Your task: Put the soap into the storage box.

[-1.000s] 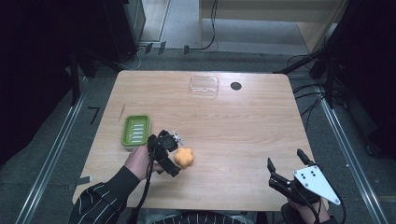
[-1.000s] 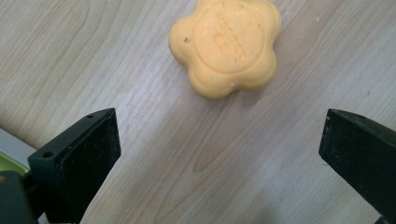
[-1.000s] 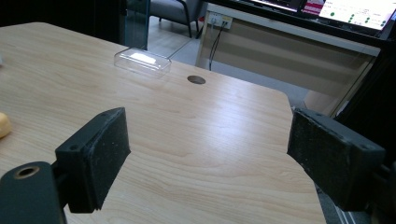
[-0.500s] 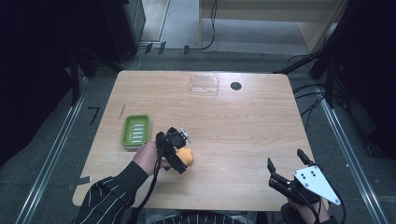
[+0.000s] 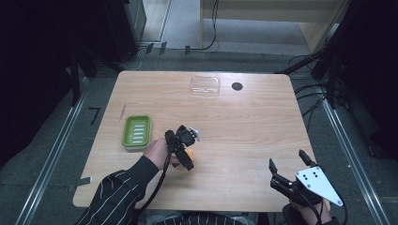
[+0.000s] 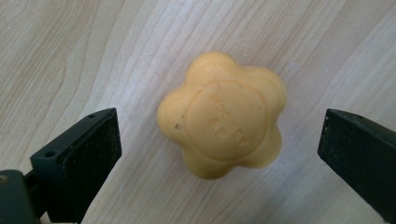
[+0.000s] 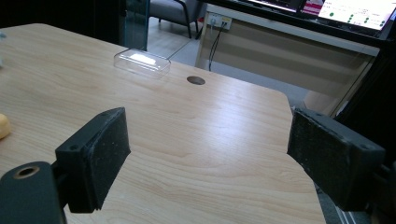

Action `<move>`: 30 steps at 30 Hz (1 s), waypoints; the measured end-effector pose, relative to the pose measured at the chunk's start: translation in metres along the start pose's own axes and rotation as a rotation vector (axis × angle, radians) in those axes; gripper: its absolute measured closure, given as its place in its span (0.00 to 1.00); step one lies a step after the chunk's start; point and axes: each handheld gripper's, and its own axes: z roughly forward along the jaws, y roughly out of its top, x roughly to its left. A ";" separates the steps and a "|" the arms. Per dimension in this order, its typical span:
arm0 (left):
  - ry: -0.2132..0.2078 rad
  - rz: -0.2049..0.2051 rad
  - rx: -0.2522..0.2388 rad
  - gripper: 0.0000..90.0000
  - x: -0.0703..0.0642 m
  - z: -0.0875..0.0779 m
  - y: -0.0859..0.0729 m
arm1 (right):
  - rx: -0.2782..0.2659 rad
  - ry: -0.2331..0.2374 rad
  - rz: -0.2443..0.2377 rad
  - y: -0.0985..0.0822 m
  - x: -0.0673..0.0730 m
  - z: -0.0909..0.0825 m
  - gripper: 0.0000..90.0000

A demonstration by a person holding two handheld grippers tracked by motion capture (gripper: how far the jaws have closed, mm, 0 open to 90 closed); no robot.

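1. In the high view the left tool (image 5: 187,154) covers most of the flower-shaped yellow soap (image 5: 190,154), so just a small orange-yellow edge of it shows beneath the black jaws.
2. The left gripper view gives the soap (image 6: 222,128) whole: it lies flat on the bare tabletop (image 6: 70,56), with raised lettering on its round centre that is too faint to read.
3. The right jaw in that view is cut off by the frame's edge, and the left jaw's base runs out at the bottom corner.
4. The left tool's jaws stand wide apart, one on each side of the soap, touching neither side of it; it has hold of nothing.
5. The left hand (image 5: 159,152) reaches in from a striped sleeve (image 5: 117,192), wrist bent so the tool points down at the tabletop, just right of the green soap dish (image 5: 136,131).
6. The right tool (image 5: 288,171) sits low at the tabletop's near right edge, well apart from the soap; its hand is mostly hidden under the grey three-cornered plate (image 5: 318,184).
7. In the right gripper view its jaws are spread wide and empty, looking across the tabletop toward a clear plastic lid (image 7: 142,62) and a dark round hole (image 7: 195,80).
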 end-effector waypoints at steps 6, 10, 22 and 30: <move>0.006 0.009 0.042 0.02 0.000 0.009 0.007 | 0.000 -0.001 0.004 0.000 0.000 0.000 0.15; 0.011 0.006 0.050 0.04 0.000 0.013 0.010 | 0.000 0.000 0.003 0.000 0.000 0.000 0.15; 0.014 -0.001 0.077 0.12 0.002 0.016 0.009 | 0.000 -0.002 0.006 0.000 -0.001 0.000 0.15; 0.013 0.008 0.095 0.15 0.001 0.020 0.009 | 0.000 -0.003 0.005 0.000 -0.001 0.000 0.15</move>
